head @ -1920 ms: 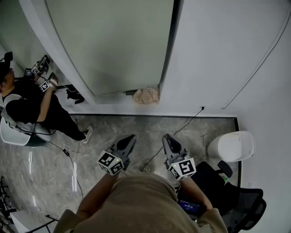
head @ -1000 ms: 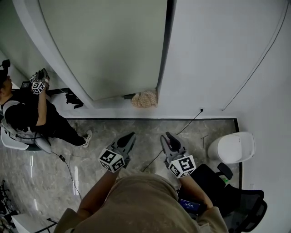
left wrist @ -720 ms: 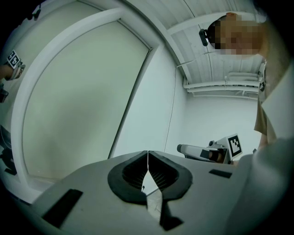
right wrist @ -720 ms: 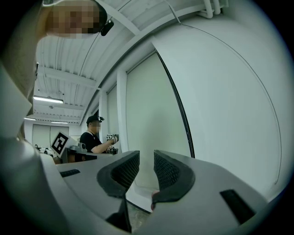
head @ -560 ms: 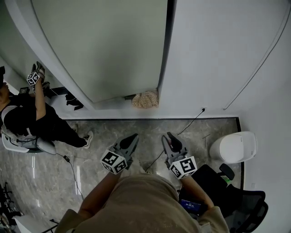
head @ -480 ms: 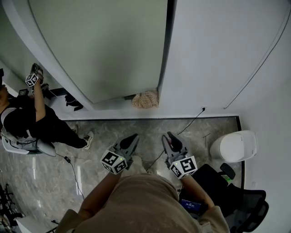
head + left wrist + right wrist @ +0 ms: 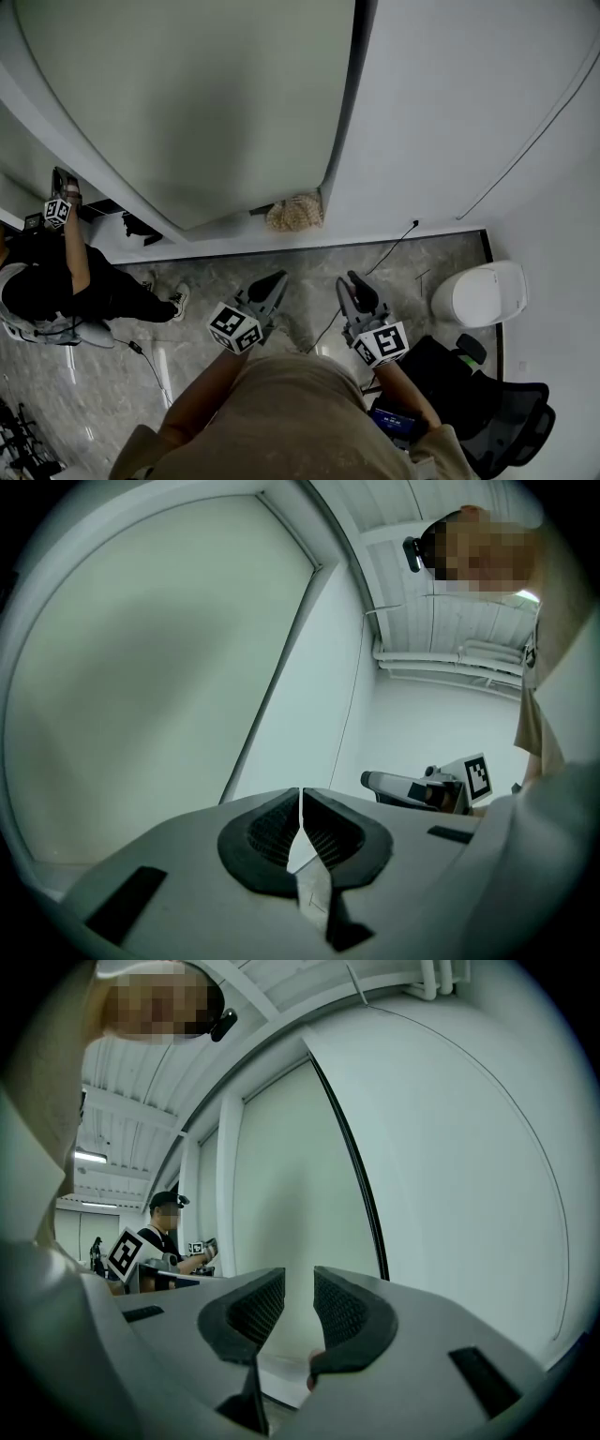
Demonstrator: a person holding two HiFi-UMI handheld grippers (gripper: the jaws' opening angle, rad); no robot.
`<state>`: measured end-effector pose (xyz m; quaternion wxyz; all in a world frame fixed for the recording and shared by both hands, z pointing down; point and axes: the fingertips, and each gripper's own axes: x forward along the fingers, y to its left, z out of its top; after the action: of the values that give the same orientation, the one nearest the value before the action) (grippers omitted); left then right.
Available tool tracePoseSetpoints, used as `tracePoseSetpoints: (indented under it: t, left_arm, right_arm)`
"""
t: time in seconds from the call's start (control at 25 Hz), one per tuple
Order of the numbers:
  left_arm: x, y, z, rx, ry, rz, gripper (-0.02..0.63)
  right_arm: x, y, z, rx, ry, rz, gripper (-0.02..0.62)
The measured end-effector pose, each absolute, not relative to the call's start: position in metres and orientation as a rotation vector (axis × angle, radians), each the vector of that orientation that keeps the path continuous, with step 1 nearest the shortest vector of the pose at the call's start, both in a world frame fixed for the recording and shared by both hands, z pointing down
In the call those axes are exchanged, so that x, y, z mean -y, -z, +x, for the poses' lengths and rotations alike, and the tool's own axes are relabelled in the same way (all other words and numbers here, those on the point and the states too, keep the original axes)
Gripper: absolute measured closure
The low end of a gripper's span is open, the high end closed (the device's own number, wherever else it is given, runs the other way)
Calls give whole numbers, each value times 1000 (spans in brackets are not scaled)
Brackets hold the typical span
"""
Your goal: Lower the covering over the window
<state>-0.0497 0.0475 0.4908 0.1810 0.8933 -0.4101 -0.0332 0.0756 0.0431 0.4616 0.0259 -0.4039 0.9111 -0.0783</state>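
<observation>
A pale grey-green window covering (image 7: 187,94) hangs down to the sill and fills the upper left of the head view, with a dark frame strip (image 7: 342,112) along its right edge. Both grippers point level toward it and touch nothing. My left gripper (image 7: 275,281) is shut, its pads meeting with nothing between them; its tips (image 7: 301,803) face the covering (image 7: 141,667). My right gripper (image 7: 354,281) is open with a narrow empty gap (image 7: 298,1302), aimed at the covering (image 7: 291,1194) near its right edge.
A straw-coloured bundle (image 7: 293,213) lies on the sill at the covering's lower right corner. A white bin (image 7: 478,292) and a black chair (image 7: 487,412) stand at the right. Another person (image 7: 56,281) with grippers sits at the left. A cable (image 7: 375,258) trails over the floor.
Both grippers have moved closer to the window, and the covering now fills more of the head view. The seated person has slid lower left in the picture. Neither gripper's jaws changed.
</observation>
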Motion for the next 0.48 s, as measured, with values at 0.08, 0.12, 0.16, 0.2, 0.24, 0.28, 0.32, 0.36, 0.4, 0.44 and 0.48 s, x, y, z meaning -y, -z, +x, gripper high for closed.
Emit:
tracePoseSetpoints:
  t: [0.08,0.12,0.16,0.2,0.24,0.28,0.32,0.36,0.4,0.44,0.48]
  left_arm:
    - [-34,-490,-55,1135,93,2537,588]
    - [-28,-490,-59,1125,94,2542,588]
    - [-24,-491,-63,1115,95,2545,588]
    - [-19,-492,-67,1105,97,2546,588]
    - [-14,-494,-72,1096,100,2546,588]
    - [-10,-497,-76,1087,104,2544,588]
    - [-5,-500,-81,1078,109,2542,588]
    - [0,-503,-84,1069,114,2539,588]
    - [5,-506,-88,1060,117,2536,588]
    - [8,-509,-91,1050,119,2534,588]
    - [11,-511,-94,1039,120,2534,588]
  right_arm:
    - [-29,-460,73,-2793,231,-1284,512]
    - [-23,-458,71,-2780,222,-1301,512]
    - [-18,-457,68,-2768,212,-1315,512]
    - [-14,-456,65,-2757,200,-1327,512]
    - [-10,-455,61,-2748,189,-1340,512]
    - [-6,-455,58,-2741,177,-1353,512]
    - [-2,-456,55,-2735,166,-1368,512]
    - [2,-457,53,-2729,157,-1384,512]
    - [6,-457,50,-2725,151,-1398,512]
    - [8,-459,48,-2722,148,-1412,512]
    - [10,-460,45,-2720,146,-1426,512]
